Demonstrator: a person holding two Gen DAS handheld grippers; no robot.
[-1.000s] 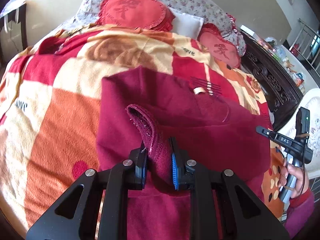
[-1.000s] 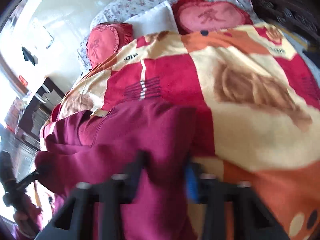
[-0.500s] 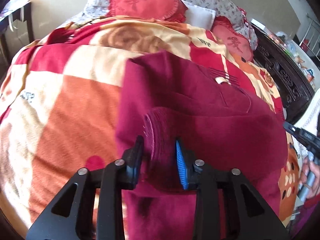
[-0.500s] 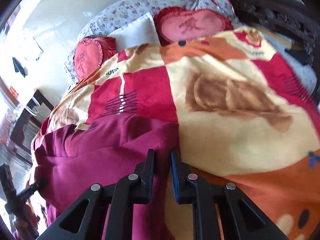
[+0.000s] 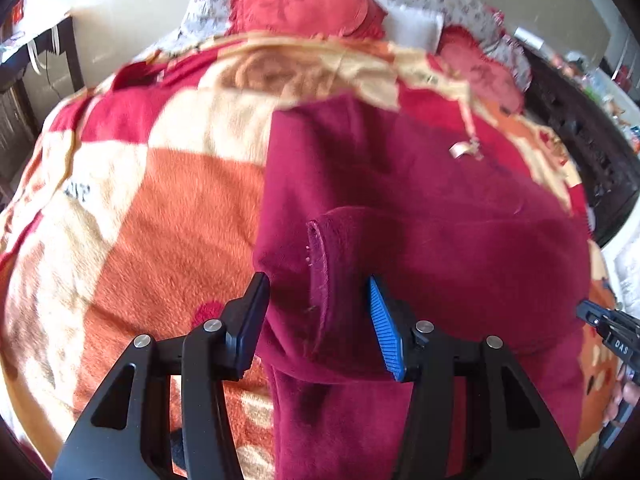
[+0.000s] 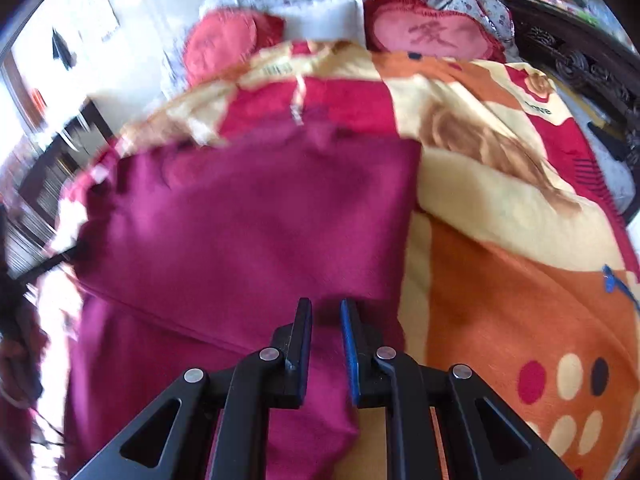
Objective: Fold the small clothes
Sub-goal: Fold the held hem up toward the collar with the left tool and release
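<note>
Hidden or unclear: lower hem of maroon garment [image 5: 420, 208] cut off by bottom frame edge in both wrist views; far edge soft with motion blur in right wrist view. Part of one sleeve tucked beneath folded-over panel. Furniture at left edge of right wrist view smeared, not identifiable. Only a black tip of right gripper [image 5: 608, 330] visible at right margin of left wrist view.

Writing: white letters "DAS" on that black tip. Red character on pink heart-shaped cushion [image 6: 434, 34]. Small dark lettering on blanket [image 5: 132, 216], too blurred to read. Pale tag [image 5: 460, 149] near garment's far edge, text illegible.

Garment: deep maroon fleece, plush nap, lying on orange, cream and red checked blanket on bed. Sleeve cuff [image 5: 320, 264] with stitched seam lying on top, pointing away from camera.

Left gripper [image 5: 318, 312]: jaws spread wide either side of cuff, black pad left, blue ribbed pad right, neither pressing the fabric.

Right gripper [image 6: 326, 332]: jaws narrow, a strip of maroon fabric between them; whether pinched or merely straddled, cannot tell.
</note>
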